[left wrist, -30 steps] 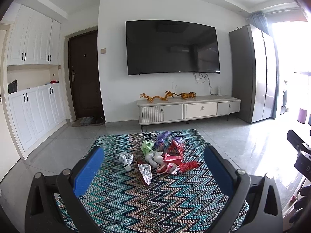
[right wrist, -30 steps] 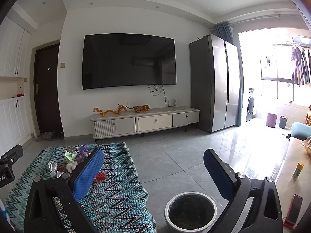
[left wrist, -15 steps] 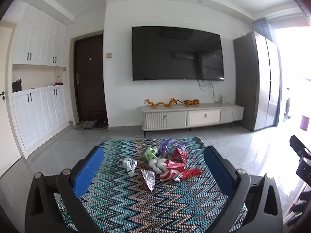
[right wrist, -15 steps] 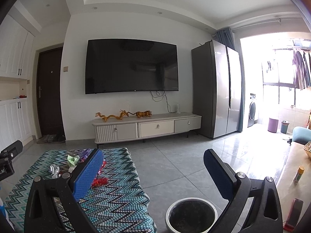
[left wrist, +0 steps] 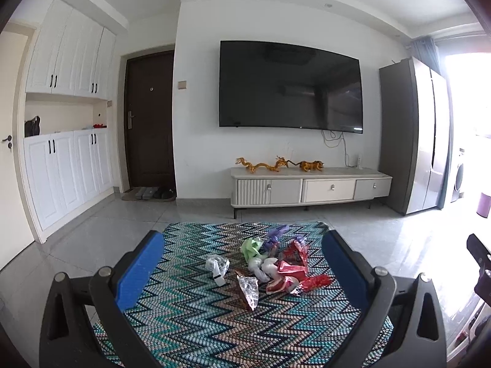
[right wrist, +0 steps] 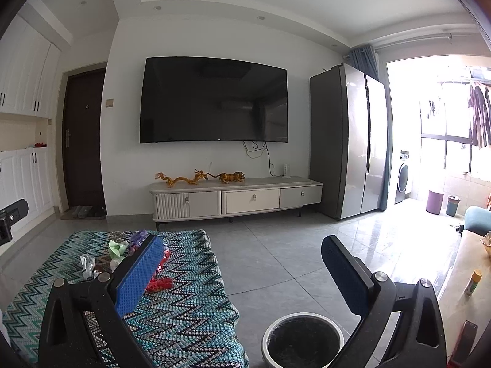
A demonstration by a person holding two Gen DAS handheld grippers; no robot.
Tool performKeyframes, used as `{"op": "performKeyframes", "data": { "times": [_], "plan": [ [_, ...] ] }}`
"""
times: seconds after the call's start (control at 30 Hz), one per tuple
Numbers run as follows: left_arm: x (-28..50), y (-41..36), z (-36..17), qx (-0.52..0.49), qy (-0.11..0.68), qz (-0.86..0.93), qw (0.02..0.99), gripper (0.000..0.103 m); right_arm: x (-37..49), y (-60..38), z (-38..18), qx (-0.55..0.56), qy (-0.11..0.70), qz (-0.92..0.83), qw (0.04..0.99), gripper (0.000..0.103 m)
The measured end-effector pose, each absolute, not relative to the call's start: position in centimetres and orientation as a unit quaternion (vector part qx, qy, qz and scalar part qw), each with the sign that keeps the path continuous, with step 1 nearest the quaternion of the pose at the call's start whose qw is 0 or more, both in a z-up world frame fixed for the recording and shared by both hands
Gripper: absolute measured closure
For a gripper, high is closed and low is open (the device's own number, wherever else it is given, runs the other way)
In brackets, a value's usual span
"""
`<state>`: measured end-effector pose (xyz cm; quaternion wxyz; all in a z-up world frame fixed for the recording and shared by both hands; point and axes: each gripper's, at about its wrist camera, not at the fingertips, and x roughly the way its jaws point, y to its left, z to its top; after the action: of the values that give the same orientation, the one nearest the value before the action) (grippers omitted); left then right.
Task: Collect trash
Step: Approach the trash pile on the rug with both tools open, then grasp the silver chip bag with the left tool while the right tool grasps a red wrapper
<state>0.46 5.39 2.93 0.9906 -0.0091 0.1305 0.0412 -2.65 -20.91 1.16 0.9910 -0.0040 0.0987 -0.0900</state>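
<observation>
Left wrist view. Left claw point(left wrist: 242, 263) held level above the near end of a zigzag-patterned cloth point(left wrist: 190, 322), fingers spread wide, nothing between the blue pads point(left wrist: 138, 273). It aims straight at the trash pile point(left wrist: 270, 263), which lies on the cloth toward its far end, framed between the two fingers but well ahead of them. Pile contents: crumpled clear wrapper point(left wrist: 217, 265) on the left, slightly apart from the rest; green wrapper point(left wrist: 251, 245) and purple wrapper point(left wrist: 274, 236) at the back; red wrappers point(left wrist: 291, 268) on the right; a silvery foil packet point(left wrist: 248, 288) nearest the camera. Beyond: tiled floor, TV cabinet point(left wrist: 310, 188) with golden figurines, wall-mounted television point(left wrist: 290, 87). Part of the other tool shows at the right edge.

Right wrist view. Right claw point(right wrist: 239, 263) also level and spread wide, holding nothing. It hangs over the right edge of the same cloth point(right wrist: 184, 316); its left pad point(right wrist: 139, 276) hides part of the trash pile point(right wrist: 122, 254), and its right finger sits over bare floor tiles. Directly below, between the fingers, a round bin point(right wrist: 302, 340) with white rim and dark inside stands on the floor just beside the cloth's edge. Grey refrigerator point(right wrist: 349, 141) to the right of the cabinet.
</observation>
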Motion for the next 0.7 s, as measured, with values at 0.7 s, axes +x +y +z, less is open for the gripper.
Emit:
{"op": "performKeyframes", "data": {
  "times": [0.7],
  "plan": [
    [9.6,11.6,-4.8,-0.031,0.258,0.04,0.965,0.0,6.8,-15.8,-2.3,-0.033,0.207,0.042,0.977,0.0]
  ]
}}
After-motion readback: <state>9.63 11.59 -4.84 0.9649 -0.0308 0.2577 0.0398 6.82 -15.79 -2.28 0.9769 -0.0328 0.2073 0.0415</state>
